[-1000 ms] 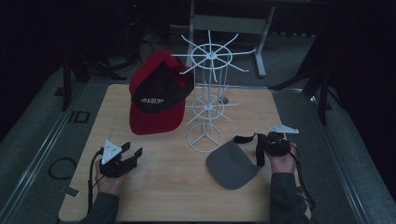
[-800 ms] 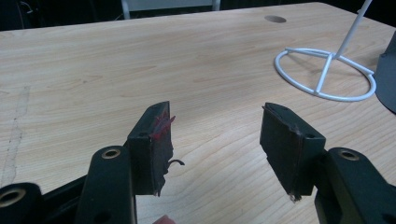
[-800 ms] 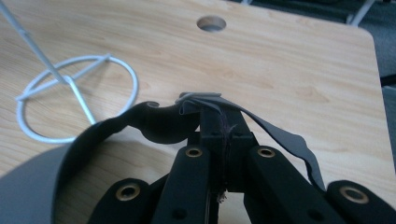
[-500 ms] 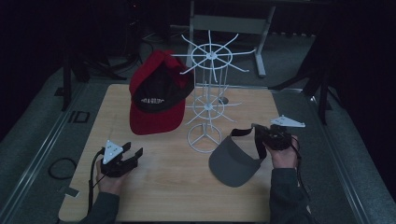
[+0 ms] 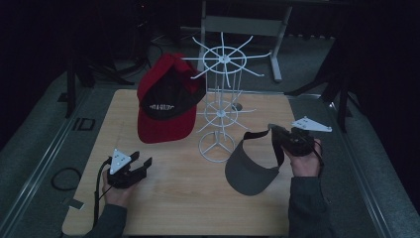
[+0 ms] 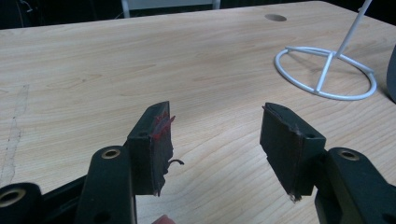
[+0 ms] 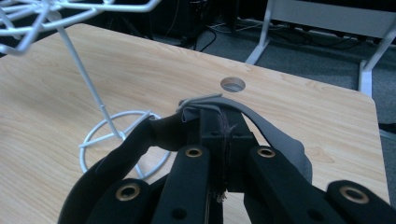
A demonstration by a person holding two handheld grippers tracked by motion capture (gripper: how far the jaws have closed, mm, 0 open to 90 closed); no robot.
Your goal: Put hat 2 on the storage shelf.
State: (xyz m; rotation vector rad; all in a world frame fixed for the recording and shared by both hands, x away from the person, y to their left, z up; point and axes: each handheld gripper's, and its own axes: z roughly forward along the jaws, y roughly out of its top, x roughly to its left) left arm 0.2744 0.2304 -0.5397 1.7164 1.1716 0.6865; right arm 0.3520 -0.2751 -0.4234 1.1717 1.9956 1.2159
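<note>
Jaws of the right gripper [image 5: 275,133] are squeezed tight on the strap of the grey visor [image 5: 250,167] (its brim hangs down over the table [image 5: 173,198], just beside the white wire rack [image 5: 220,106]). A red cap [image 5: 166,99] hangs on that rack. The left gripper [image 5: 141,165] rests low with its jaws spread apart, holding nothing.

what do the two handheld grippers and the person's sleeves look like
Both are black two-jaw tools with brass-coloured rivets: the left gripper and right gripper. Each carries a grey three-cornered plate on top. A black cable trails from the left one, whose pads show red scuffs. The sleeves are dark grey.
</note>
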